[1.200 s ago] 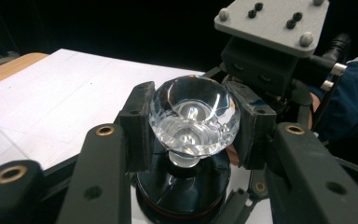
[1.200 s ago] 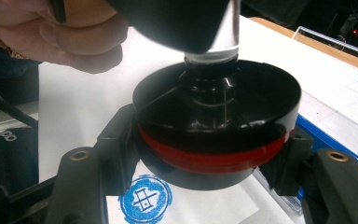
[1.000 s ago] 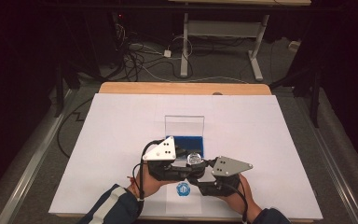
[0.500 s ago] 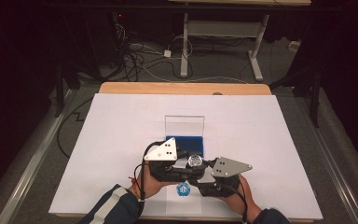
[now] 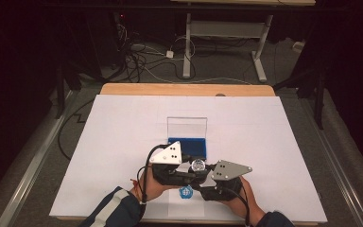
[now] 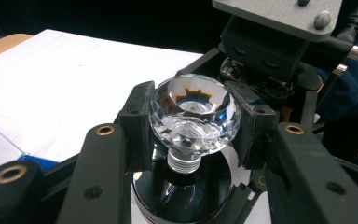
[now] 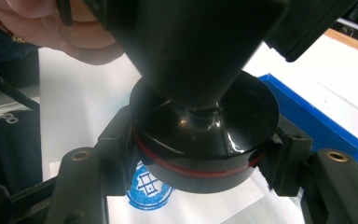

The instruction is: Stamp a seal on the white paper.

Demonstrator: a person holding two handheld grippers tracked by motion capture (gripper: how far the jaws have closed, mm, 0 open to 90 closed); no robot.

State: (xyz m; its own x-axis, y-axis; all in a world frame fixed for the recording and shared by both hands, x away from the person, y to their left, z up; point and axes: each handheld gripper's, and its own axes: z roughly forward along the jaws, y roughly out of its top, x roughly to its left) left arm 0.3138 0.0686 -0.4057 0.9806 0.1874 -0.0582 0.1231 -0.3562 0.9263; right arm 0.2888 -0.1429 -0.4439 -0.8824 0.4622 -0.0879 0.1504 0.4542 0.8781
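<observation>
A stamp with a faceted crystal knob (image 6: 193, 114) and a round black base (image 7: 205, 140) with a red band hangs just above the table near its front edge. My left gripper (image 6: 193, 122) is shut on the knob (image 5: 198, 164), one pad on each side. From the right, my right gripper (image 7: 200, 156) is shut on the black base. Under the base, a round blue imprint (image 7: 147, 186) shows on a white slip of paper (image 7: 205, 207). In the high view the imprint (image 5: 185, 192) lies between the two hands.
A blue ink pad (image 5: 189, 145) with its clear lid (image 5: 186, 126) standing upright sits just behind the grippers. White sheet covers the table (image 5: 274, 137), whose wooden far edge (image 5: 184, 90) shows. Beyond it are cables and desk legs on the floor.
</observation>
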